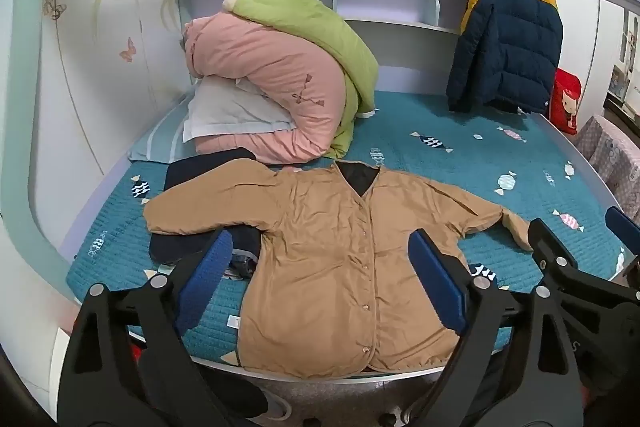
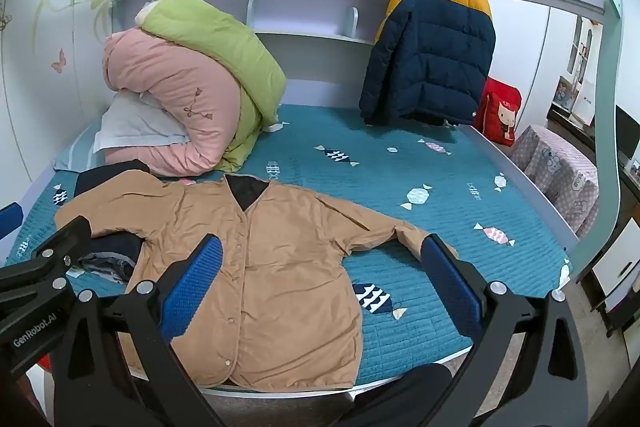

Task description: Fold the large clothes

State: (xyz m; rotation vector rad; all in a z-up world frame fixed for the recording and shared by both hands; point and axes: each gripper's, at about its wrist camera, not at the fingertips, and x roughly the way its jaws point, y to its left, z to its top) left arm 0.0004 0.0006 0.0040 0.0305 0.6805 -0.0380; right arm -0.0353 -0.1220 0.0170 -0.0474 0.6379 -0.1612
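My left tongs (image 1: 320, 267) are nearest, their blue pads spread as wide as they go, with nothing between them; they hang above the foot of the bed, touching no cloth. My right tongs (image 2: 322, 275) stand just as wide and just as empty, hovering over the same edge, a little to the right.

Below them lies the tan jacket (image 1: 340, 267), spread flat and face up on the teal bedspread (image 1: 460, 131), its hem at the near edge of the bed and its V-neck pointing toward the far wall. The front is snapped shut down the middle, a dark lining shows at the collar, and the cloth is creased all over. Both sleeves reach out sideways; the left sleeve rests on a pile of dark clothes (image 1: 192, 247), the right sleeve's cuff lies on the bare bedspread just beside my right tongs' outer pad.

Behind the jacket sit a pink quilt (image 1: 272, 83) and a green quilt (image 1: 312, 23), rolled together. A navy and yellow puffer coat (image 1: 508, 39) hangs at the far right.
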